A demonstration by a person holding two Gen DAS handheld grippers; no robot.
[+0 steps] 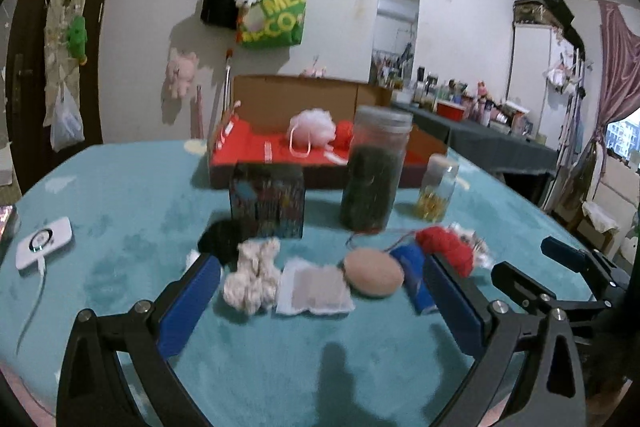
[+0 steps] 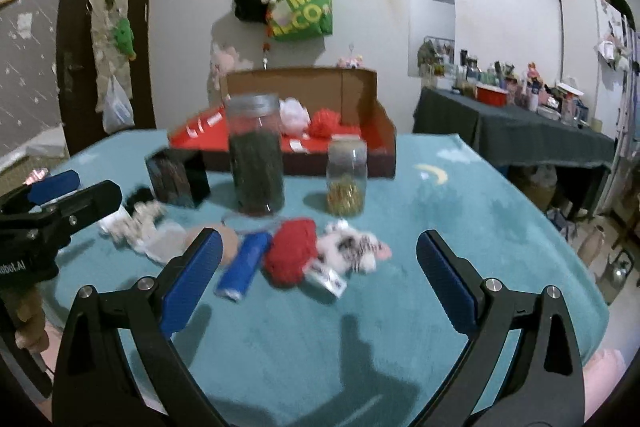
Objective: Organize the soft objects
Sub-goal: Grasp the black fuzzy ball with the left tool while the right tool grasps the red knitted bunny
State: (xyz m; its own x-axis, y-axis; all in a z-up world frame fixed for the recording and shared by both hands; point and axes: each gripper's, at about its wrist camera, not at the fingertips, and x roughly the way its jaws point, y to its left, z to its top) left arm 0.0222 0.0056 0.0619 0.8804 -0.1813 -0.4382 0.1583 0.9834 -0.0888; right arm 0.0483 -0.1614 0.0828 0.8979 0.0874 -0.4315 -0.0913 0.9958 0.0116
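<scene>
Green tote on wall reads "MEG… CO…". Fuzzy red yarn, cream knit, round tan sponge on plush teal table. Left gripper and right gripper both wide apart, empty.

A teal cloth is covering the table. The box is showing brown walls and a red floor, with a pale pink puff and red yarn lying in it. Nearer, a cream knit, tan pad, blue roll, red yarn ball and black-and-white striped toy are lying together.
</scene>
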